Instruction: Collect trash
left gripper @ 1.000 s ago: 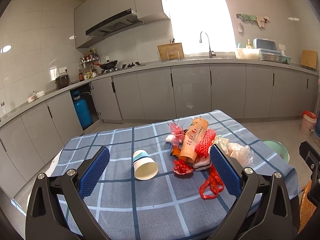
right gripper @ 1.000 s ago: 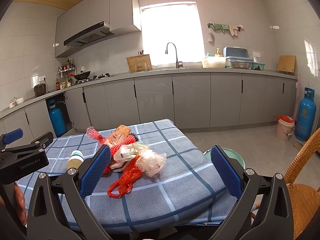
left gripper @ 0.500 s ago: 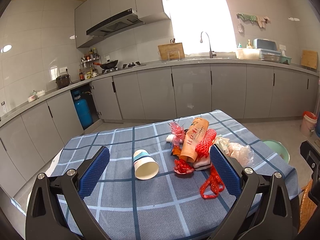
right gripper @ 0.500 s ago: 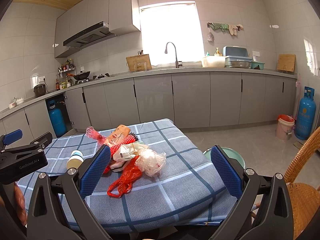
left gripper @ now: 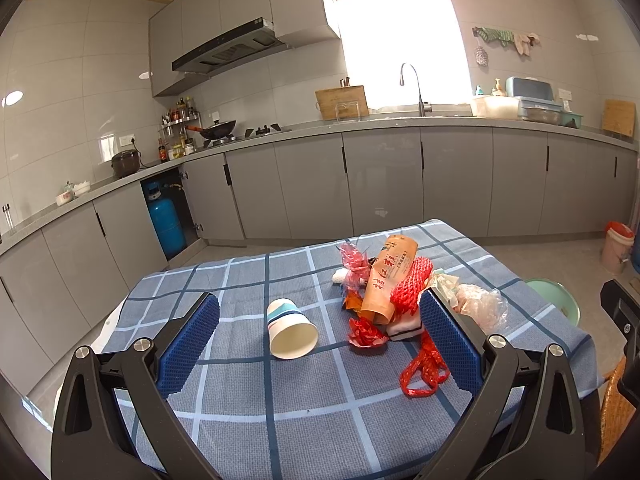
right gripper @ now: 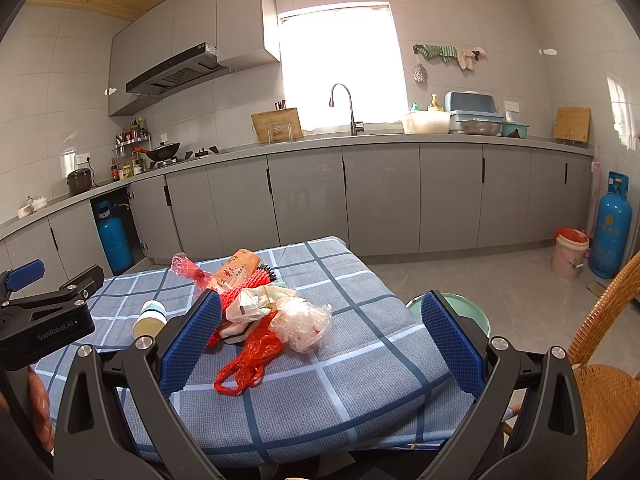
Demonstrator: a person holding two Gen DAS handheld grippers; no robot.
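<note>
A heap of trash lies on the blue checked tablecloth: an orange paper wrapper, red foam netting, a red plastic bag, a clear crumpled bag and red foil scraps. A paper cup lies on its side left of the heap. My left gripper is open, above the table's near side, with the cup between its fingers' line. My right gripper is open, before the heap; the clear bag and red bag lie between its fingers' line.
A green stool stands right of the table and a wicker chair at the near right. A white bucket and a blue gas cylinder stand on the floor by the grey cabinets.
</note>
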